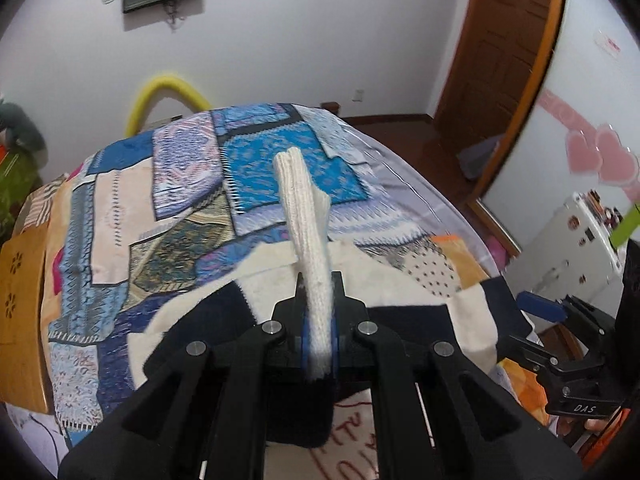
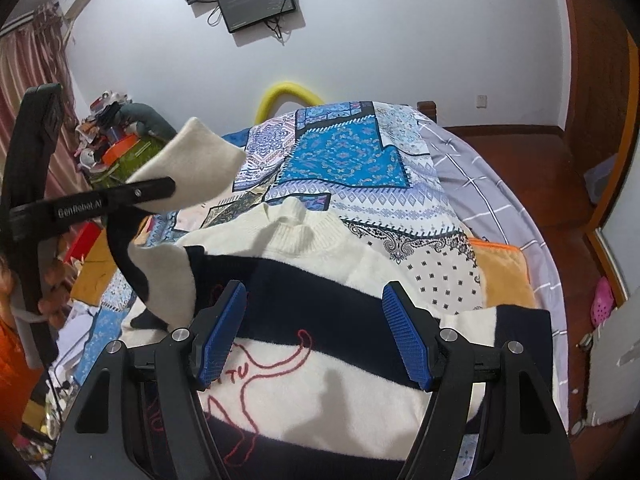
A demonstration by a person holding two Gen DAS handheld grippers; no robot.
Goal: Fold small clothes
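1. Your left gripper (image 1: 318, 320) is clamped tight on the cream ribbed-knit cuff (image 1: 306, 216) of the sweater's sleeve; in the left wrist view the cuff sticks out forward past the closed fingers.
2. In the right wrist view, that same left gripper (image 2: 160, 190) sits up at the left, holding the cream sleeve (image 2: 192, 168) lifted off the bed, with the sleeve's navy band hanging below it.
3. Your right gripper (image 2: 316, 332) is spread wide, its blue ribbed pads (image 2: 408, 340) well apart with nothing between them. It hovers over the sweater's body.
4. The small cream and navy striped knit sweater (image 2: 320, 276) lies flat on the bed, collar (image 2: 296, 228) pointing away from you, toward the far wall. Red stitched outline work (image 2: 256, 364) shows on the cream band nearest your right gripper.
5. The bed carries a blue, white and beige patchwork-print bedspread (image 2: 344, 160), with a grey striped sheet (image 2: 480, 172) along its right side.
6. An orange-yellow plush cloth (image 2: 504, 272) lies on the bed just beside the sweater's right shoulder.
7. A yellow foam arch (image 2: 288, 94) rises behind the far end of the bed.
8. Two dark wall-mounted screens (image 2: 256, 4) hang on the white wall above it.
9. In the left wrist view, your right gripper (image 1: 560, 344) shows at the right edge, beside the sweater.
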